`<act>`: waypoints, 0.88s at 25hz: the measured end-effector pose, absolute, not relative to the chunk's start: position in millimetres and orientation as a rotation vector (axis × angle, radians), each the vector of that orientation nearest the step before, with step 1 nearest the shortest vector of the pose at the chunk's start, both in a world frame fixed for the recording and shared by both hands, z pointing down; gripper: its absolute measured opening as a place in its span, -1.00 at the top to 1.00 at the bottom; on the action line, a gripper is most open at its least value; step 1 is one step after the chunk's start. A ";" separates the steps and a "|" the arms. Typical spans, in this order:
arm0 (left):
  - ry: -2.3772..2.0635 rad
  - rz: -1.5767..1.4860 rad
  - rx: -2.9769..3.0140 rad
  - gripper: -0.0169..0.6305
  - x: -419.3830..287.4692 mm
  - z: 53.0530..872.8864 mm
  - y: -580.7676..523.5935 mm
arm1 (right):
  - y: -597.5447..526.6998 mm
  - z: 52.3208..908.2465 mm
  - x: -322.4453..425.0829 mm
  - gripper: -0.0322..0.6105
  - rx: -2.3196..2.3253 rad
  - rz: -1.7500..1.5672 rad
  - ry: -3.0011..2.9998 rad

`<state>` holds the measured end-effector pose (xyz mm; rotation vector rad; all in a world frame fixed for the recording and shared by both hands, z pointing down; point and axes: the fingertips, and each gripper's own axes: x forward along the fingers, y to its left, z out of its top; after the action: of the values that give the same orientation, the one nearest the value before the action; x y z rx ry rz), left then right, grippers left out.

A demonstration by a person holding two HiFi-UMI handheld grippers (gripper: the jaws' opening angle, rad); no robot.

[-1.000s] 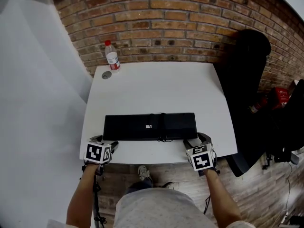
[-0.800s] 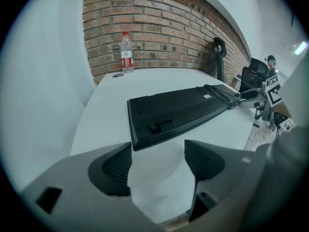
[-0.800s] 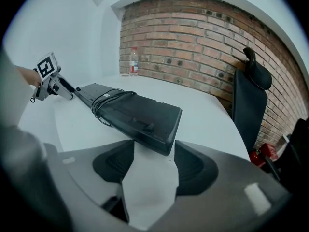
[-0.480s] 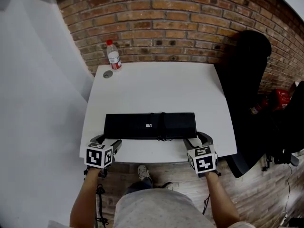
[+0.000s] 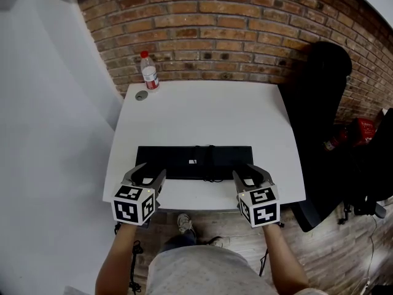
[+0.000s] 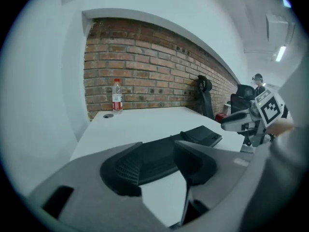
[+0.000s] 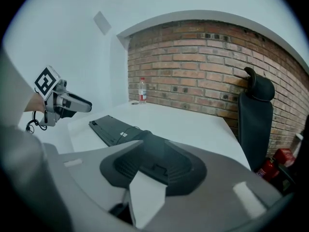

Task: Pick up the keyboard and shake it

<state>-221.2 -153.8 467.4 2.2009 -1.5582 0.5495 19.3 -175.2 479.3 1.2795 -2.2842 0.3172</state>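
keyboard [image 5: 178, 155] | on table [image 5: 202, 109] | left claw [image 5: 149, 174], right claw [image 5: 249, 172] closing, its ends between

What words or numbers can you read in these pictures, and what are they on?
No text here can be read.
Red and white label on the bottle: too small to read.
White sticker on the keyboard: too small to read.
Pale print on the red object beside the table: blurred.
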 end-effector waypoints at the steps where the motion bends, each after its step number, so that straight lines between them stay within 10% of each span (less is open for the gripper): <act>1: -1.566 0.536 2.215 0.38 -218.5 463.1 -154.4 | -175.1 475.4 17.1 0.49 1.280 0.309 -2.295; 14: -1.639 0.452 2.288 0.97 -203.7 427.7 -159.9 | -173.1 434.4 2.1 0.88 1.279 0.303 -2.416; 22: -1.620 0.437 2.286 0.97 -202.5 431.2 -161.9 | -173.6 434.7 -0.2 0.89 1.276 0.313 -2.422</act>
<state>-202.5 -161.9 431.2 2.2858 -1.6201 0.4374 -0.2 -173.6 434.7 1.2758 -2.4219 0.3131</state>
